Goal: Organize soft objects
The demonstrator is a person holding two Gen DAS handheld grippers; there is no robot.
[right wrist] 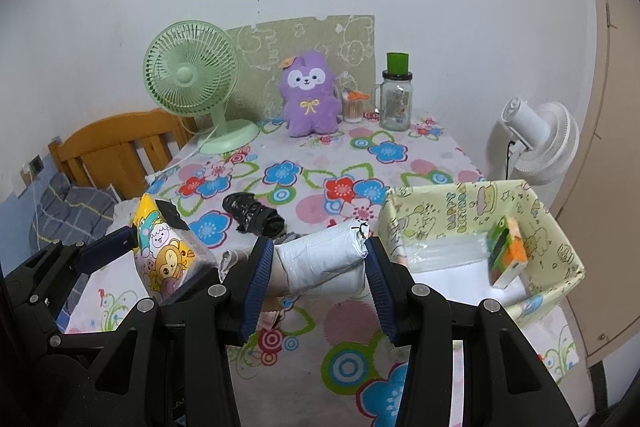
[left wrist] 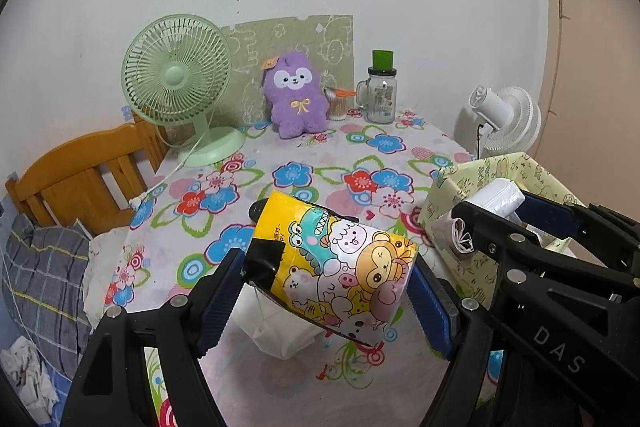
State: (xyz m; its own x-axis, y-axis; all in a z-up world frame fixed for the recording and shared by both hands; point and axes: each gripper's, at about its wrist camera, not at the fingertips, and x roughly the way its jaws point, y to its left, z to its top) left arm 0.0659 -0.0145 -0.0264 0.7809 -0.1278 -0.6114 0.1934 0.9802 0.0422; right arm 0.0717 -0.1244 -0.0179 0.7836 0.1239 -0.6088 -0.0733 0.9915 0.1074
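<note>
My left gripper (left wrist: 326,291) is shut on a yellow cartoon-printed tissue pack (left wrist: 340,267) and holds it above the flowered table; the pack also shows in the right wrist view (right wrist: 168,251). My right gripper (right wrist: 318,267) is shut on a white plastic-wrapped roll (right wrist: 324,251), held just left of the pale yellow storage box (right wrist: 416,223). The roll shows in the left wrist view (left wrist: 488,211) against the box (left wrist: 452,195). A green and orange pack (right wrist: 506,251) leans inside the box. A black crumpled bag (right wrist: 252,215) lies on the table. A purple plush toy (left wrist: 296,95) sits at the back.
A green desk fan (left wrist: 176,75) stands back left with its cord running off the table. A glass jar with a green lid (left wrist: 382,95) and a cup of swabs (left wrist: 338,105) stand back right. A white fan (right wrist: 536,139) stands beyond the right edge. A wooden bed frame (left wrist: 80,171) is left.
</note>
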